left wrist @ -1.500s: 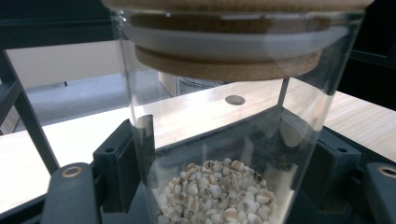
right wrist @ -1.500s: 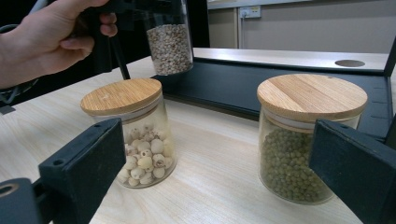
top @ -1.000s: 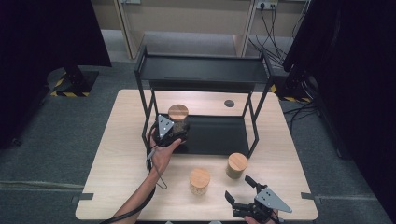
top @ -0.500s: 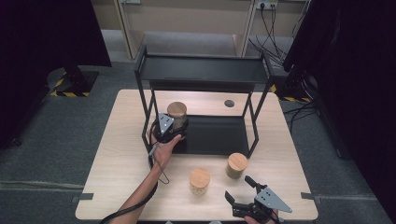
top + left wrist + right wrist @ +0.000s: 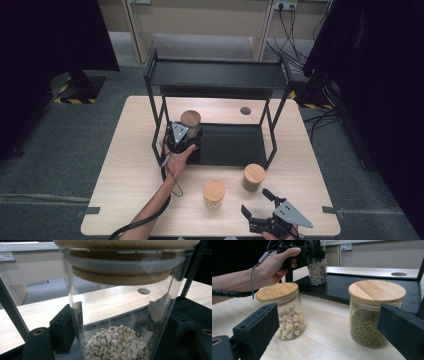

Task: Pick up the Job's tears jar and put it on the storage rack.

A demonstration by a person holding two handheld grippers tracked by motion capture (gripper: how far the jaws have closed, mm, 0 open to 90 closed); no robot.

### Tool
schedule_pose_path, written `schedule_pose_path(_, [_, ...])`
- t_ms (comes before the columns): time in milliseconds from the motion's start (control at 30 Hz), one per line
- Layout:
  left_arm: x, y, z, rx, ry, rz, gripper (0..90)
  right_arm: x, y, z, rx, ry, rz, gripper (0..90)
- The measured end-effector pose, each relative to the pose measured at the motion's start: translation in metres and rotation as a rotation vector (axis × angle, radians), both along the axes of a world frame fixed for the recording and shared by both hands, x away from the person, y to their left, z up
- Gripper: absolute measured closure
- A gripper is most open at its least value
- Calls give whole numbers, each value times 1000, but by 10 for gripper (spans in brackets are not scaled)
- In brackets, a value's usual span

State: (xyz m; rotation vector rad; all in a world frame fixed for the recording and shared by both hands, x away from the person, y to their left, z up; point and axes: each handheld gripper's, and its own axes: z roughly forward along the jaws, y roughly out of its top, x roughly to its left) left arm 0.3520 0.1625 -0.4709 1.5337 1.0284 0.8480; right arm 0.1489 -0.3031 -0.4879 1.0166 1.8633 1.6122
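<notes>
Grain jar going onto the shelf's bottom tier

Left gripper (image 5: 181, 137) was clamped on the grain jar (image 5: 190, 121) at the black shelf's (image 5: 235, 145) 9 o'clock corner, kept upright (lid on top); right gripper (image 5: 260, 215) idled wide.

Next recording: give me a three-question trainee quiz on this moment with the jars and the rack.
1. True or false: the left gripper is shut on a jar of pale grains.
2. How many jars stand on the table in front of the black rack?
3. What fills the jar at the right of the right gripper view: A green beans, B rice, C coffee?

Key: 1 true. 2 two: the green bean jar and the white seed jar. 3 A.
</notes>
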Motion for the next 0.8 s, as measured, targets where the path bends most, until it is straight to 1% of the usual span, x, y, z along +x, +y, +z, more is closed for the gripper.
schedule_pose_path(233, [-2,-3,-2,-10,-1,21,251,0,0,0,-1,1,2,45])
schedule_pose_path(500, [-3,-1,-1,-13,3,21,248,0,0,0,0,2,4,44])
schedule_pose_path(567, [-5,-1,0,-11,-4,19,182,0,1,0,-1,2,6,44])
schedule_pose_path(600, [-6,-1,0,-15,-7,18,182,0,1,0,-1,2,6,44])
schedule_pose_path(633, [-7,0,2,-14,-8,15,153,0,1,0,0,3,6,44])
schedule_pose_path(733, [-10,0,8,-11,-4,12,92,0,1,0,0,5,7,44])
schedule_pose_path(800, [-13,-1,12,-9,4,19,32,0,1,0,0,3,8,44])
